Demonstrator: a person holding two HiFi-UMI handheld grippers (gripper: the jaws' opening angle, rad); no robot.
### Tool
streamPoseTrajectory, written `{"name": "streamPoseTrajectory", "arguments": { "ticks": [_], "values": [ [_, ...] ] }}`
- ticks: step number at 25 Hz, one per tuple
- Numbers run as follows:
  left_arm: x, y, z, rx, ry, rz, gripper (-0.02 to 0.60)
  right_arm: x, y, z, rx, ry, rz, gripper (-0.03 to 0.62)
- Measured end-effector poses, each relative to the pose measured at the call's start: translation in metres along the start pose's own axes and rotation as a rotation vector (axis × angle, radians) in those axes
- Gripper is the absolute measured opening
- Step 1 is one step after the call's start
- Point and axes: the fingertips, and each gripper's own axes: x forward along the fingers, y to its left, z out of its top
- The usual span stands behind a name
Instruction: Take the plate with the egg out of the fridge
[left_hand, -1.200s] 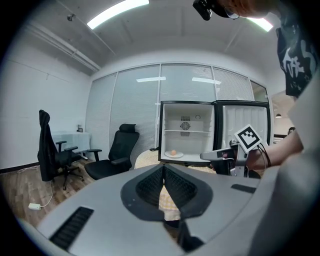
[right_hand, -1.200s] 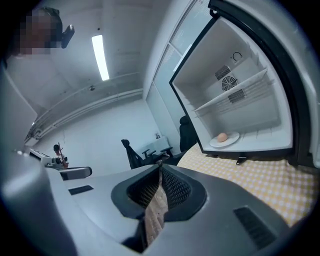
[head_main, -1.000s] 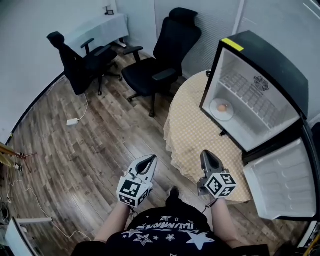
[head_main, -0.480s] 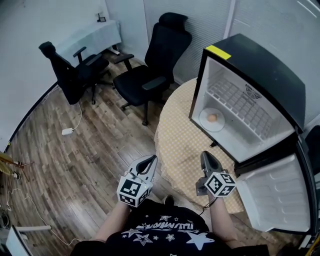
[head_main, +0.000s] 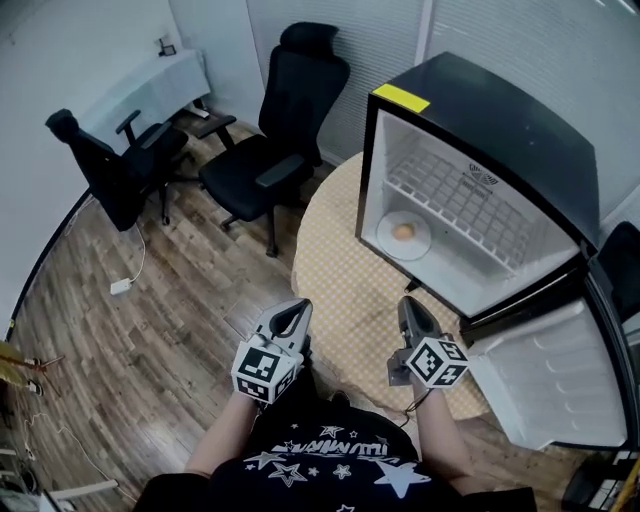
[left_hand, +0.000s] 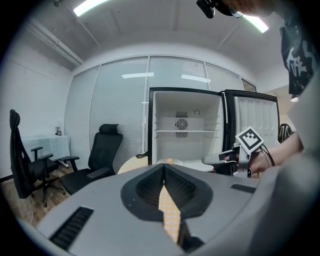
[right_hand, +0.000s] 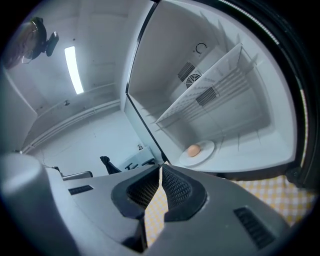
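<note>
While both tools sit low in the head view, just ahead of the person's torso, each has its jaws closed tip to tip and grips nothing. The left tool (head_main: 292, 308) hangs at the near edge of the desk (head_main: 330, 265), beside the wooden floor (head_main: 180, 290). The right tool (head_main: 408, 303) hangs over the desk's checked cloth. The two are side by side, apart, and both point toward 12 o'clock.

From the right tool, the plate (head_main: 404, 236) lies at 12 o'clock, well apart, on the bottom of the fridge (head_main: 480, 110) near the front of the compartment. The egg (head_main: 403, 231) rests at the plate's centre. A wire shelf (head_main: 450, 195) spans the compartment above the plate. The fridge stands on the desk with its door (head_main: 550, 375) swung fully open, at 3 o'clock of the right tool.

Beyond the desk, a black office chair (head_main: 265, 130) stands at 12 o'clock of the left tool, and a second chair (head_main: 105, 165) at 10 o'clock.
</note>
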Motion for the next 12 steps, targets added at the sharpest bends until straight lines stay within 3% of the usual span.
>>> {"name": "streamPoseTrajectory", "arguments": {
  "ticks": [12],
  "values": [
    [0.101,0.02,0.008,0.013,0.025,-0.231,0.008,0.021,-0.025,0.005,0.103,-0.063,-0.168,0.034]
  ]
}}
